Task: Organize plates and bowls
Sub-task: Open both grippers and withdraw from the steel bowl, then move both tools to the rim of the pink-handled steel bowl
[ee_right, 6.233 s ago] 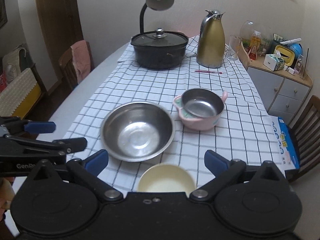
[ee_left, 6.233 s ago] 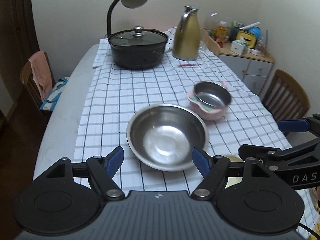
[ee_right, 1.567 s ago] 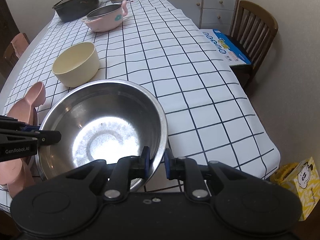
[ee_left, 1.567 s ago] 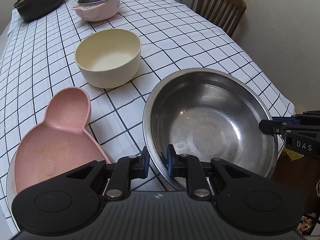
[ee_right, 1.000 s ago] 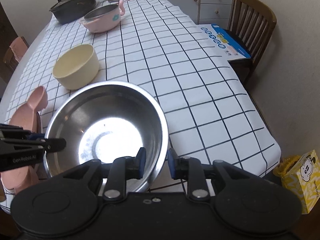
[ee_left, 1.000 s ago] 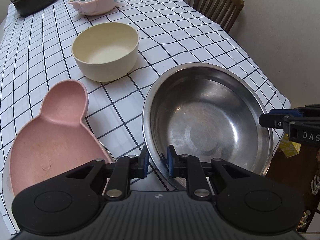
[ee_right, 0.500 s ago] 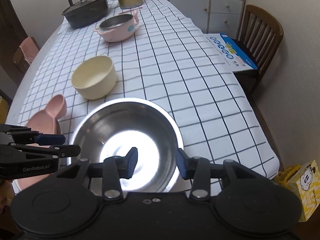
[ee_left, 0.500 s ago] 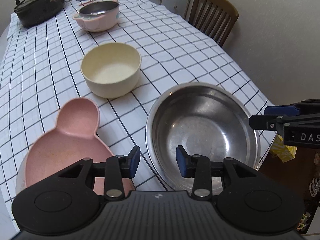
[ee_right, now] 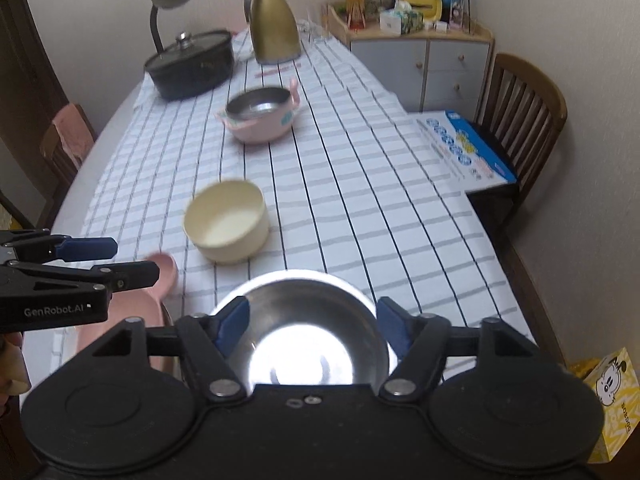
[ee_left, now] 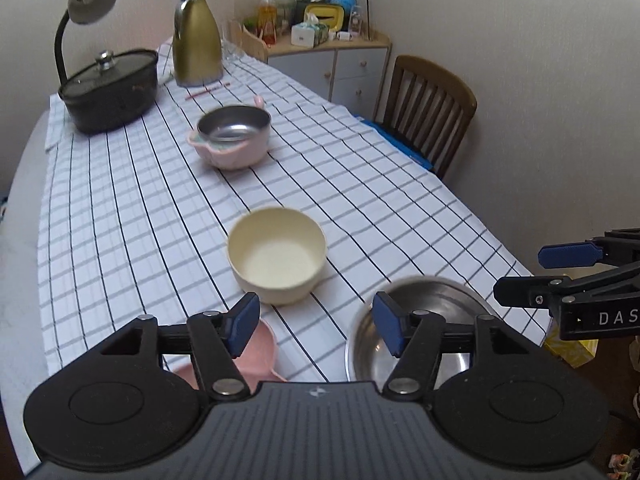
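Hovering over the table's near end: left gripper [ee_left: 314, 326] and right gripper [ee_right: 312, 326], jaws opening, gripping nothing. Sitting at lower centre, steel bowl [ee_right: 316, 320]; beside it pink plate [ee_left: 256, 346]; further up-frame, cream bowl [ee_left: 277, 254].

On the desk [ee_left: 120, 208], the steel bowl [ee_right: 316, 320] sits nearest, the plate [ee_right: 160, 276] to its left, the small bowl [ee_right: 228, 224] behind them, the pot [ee_right: 192, 64] and jug [ee_right: 274, 20] farthest back.
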The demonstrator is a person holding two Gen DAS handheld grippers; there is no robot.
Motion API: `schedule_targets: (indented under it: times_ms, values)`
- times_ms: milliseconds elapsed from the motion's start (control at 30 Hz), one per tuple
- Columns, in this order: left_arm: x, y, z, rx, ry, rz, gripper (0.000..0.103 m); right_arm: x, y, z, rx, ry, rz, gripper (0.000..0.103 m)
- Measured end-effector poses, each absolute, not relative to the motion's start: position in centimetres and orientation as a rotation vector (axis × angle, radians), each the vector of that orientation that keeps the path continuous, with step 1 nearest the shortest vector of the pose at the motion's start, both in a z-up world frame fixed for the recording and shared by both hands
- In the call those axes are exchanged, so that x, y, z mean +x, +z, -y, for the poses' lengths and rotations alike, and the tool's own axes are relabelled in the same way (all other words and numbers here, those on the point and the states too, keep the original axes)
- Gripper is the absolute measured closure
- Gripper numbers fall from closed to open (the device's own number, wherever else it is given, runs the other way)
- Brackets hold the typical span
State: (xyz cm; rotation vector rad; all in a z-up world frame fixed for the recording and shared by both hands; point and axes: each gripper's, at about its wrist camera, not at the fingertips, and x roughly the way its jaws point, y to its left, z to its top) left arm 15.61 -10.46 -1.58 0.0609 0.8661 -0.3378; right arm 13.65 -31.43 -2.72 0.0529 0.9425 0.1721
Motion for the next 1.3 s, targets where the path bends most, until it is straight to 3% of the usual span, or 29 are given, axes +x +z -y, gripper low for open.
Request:
schedule_targets:
  times_ms: [200,400,867,1300]
  values:
    - [17.9,0.6,9.3,0.091,-0.338,-0.834,0.029,15.4,-0.7,29.9,0.060,0.155,-0.910,0.020]
    - [22.0,1.8,8.3,0.086,-0.323,-0.837,0.029,19.0,0.8,28.7,0.088,0.130,-0.903,0.006]
    - [35.7,2.8,6.9,0.134,-0.230,-0.845,0.028,31.8,2.0,27.1,0.108,0.103,-0.918,0.006]
    - [48.5,-1.5,6.1,0.154,-0.104,-0.905,0.028,43.9,-2.3,24.7,0.102,0.147,-0.975,0.014]
